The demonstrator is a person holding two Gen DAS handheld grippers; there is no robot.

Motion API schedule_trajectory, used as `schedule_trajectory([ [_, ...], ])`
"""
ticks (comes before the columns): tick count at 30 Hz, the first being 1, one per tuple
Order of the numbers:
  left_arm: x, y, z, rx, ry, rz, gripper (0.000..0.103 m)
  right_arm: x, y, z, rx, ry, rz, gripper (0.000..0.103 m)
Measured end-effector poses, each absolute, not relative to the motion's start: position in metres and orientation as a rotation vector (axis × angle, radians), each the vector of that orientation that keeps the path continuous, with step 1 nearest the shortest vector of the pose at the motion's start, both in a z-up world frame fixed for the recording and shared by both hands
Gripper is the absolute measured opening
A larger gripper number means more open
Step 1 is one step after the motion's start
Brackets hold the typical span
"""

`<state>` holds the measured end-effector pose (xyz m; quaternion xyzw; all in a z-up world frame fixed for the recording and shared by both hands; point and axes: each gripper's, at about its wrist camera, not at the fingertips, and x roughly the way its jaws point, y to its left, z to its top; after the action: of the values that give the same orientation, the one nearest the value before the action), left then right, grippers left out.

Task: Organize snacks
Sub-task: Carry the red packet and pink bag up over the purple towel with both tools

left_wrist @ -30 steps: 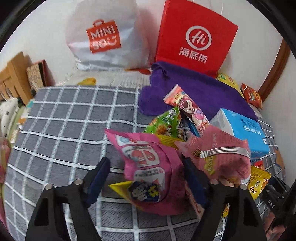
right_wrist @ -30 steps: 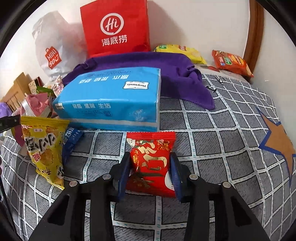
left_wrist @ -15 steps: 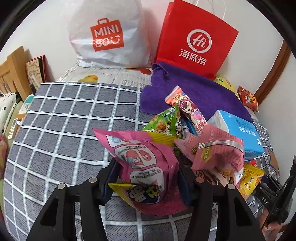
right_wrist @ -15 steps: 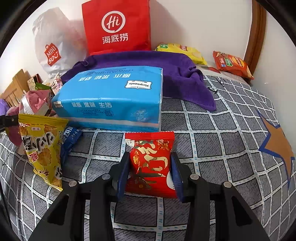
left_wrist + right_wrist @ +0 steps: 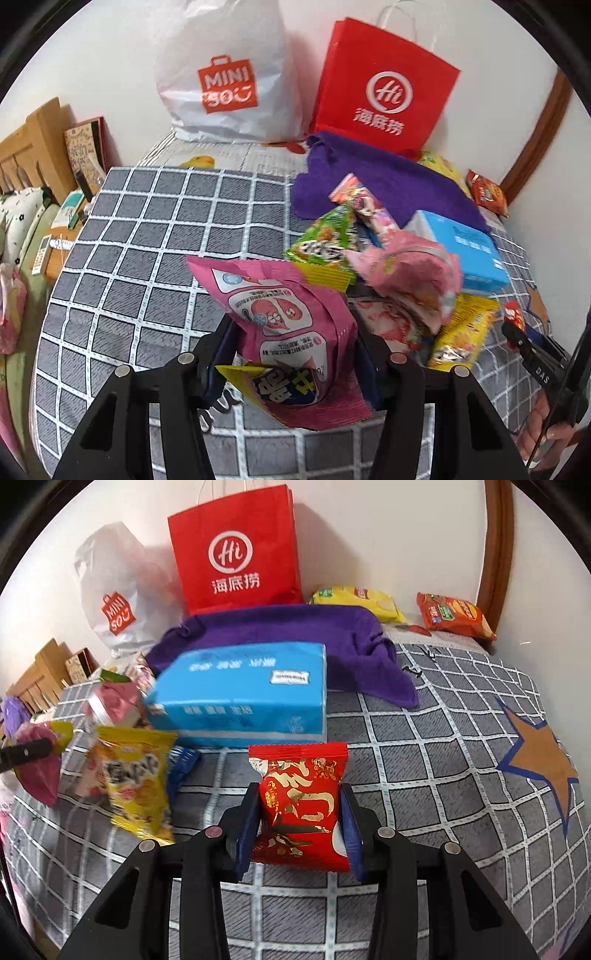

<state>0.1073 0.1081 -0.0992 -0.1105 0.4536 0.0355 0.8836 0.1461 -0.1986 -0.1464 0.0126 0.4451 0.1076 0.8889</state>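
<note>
Left tool [image 5: 291,354] clamped on the pink snack bag [image 5: 291,325], holding it above the grid-pattern bed cover [image 5: 147,229]. Right tool [image 5: 299,825] clamped on the red snack packet [image 5: 301,801], just in front of the blue tissue pack [image 5: 243,701]. Snack pile sits between them: yellow chip bag [image 5: 133,782], green packet [image 5: 325,240], crumpled pink bag [image 5: 410,273]. Purple towel [image 5: 295,635], red Haidilao paper bag [image 5: 236,550] and white Miniso bag [image 5: 221,74] at the wall.
</note>
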Motion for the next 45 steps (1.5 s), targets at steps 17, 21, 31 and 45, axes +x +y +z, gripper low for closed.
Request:
schedule_trajectory([
  [17, 0.127, 0.026, -0.029, -0.176, 0.873, -0.121, 0.054, 0.154, -0.205, -0.065, 0.027, 0.831, 0.208, 0.041],
  [21, 0.146, 0.018, -0.013, -0.196, 0.864, -0.153, 0.054, 0.171, -0.202, -0.042, 0.02, 0.792, 0.218, 0.041],
  [31, 0.196, 0.004, 0.015, -0.165, 0.846, -0.184, 0.054, 0.231, -0.194, -0.005, 0.021, 0.74, 0.27, 0.041],
  [45, 0.272, 0.016, 0.012, -0.119, 0.856, -0.15, 0.054, 0.308, -0.178, -0.013, 0.016, 0.779, 0.3, 0.041],
])
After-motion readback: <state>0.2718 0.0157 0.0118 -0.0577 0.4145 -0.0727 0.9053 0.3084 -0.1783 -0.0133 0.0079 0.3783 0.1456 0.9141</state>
